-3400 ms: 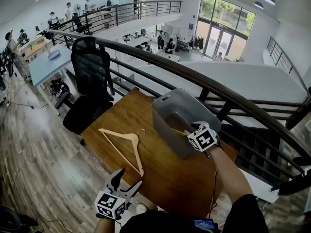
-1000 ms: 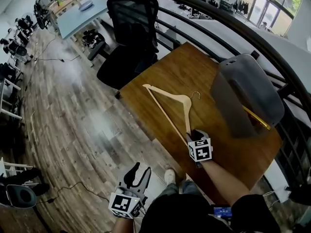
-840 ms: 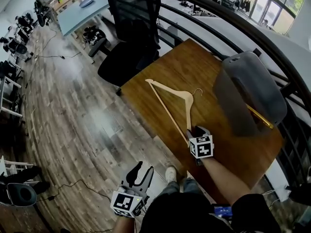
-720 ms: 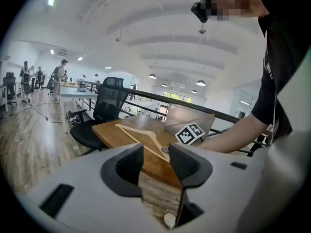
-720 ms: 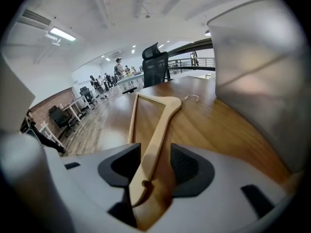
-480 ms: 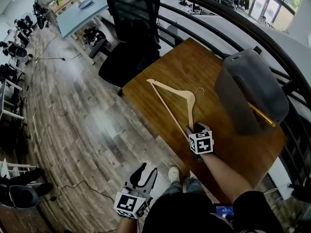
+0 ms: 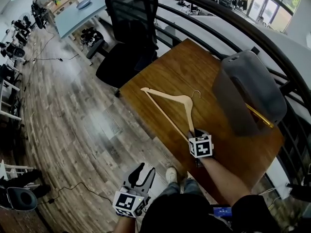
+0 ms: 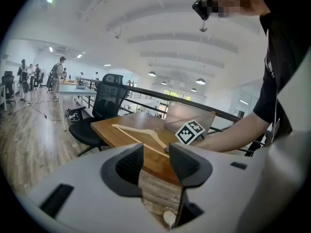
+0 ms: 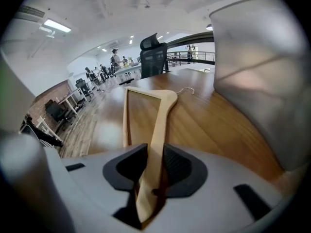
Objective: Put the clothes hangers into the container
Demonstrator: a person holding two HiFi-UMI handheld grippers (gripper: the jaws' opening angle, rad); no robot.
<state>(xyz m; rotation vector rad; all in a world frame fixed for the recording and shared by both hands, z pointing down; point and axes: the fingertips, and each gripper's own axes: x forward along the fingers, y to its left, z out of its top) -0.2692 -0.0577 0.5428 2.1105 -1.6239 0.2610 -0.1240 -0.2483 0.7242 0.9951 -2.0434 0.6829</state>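
A pale wooden clothes hanger point(image 7: 165, 98) lies flat on the brown table point(image 7: 194, 67). My right gripper point(image 7: 193, 132) sits at the hanger's near arm end. In the right gripper view its jaws have just been closing, and that arm point(image 9: 163, 115) runs between the pads, which press on it point(image 9: 151, 166). A grey container point(image 7: 248, 91) stands at the table's right, with the end of another hanger point(image 7: 257, 115) poking out of it. My left gripper point(image 7: 141, 171) hangs off the table over the floor, open and empty point(image 8: 155, 159).
A black office chair point(image 7: 131, 23) stands at the table's far left corner. A dark railing point(image 7: 272, 42) runs behind the table and container. Wooden floor point(image 7: 73, 106) lies to the left. The person's shoe point(image 7: 170, 174) shows below the table's near edge.
Since the oldest frame my right gripper has come from the container to the near end of the hanger. Over the last second both hands have stayed nearly still.
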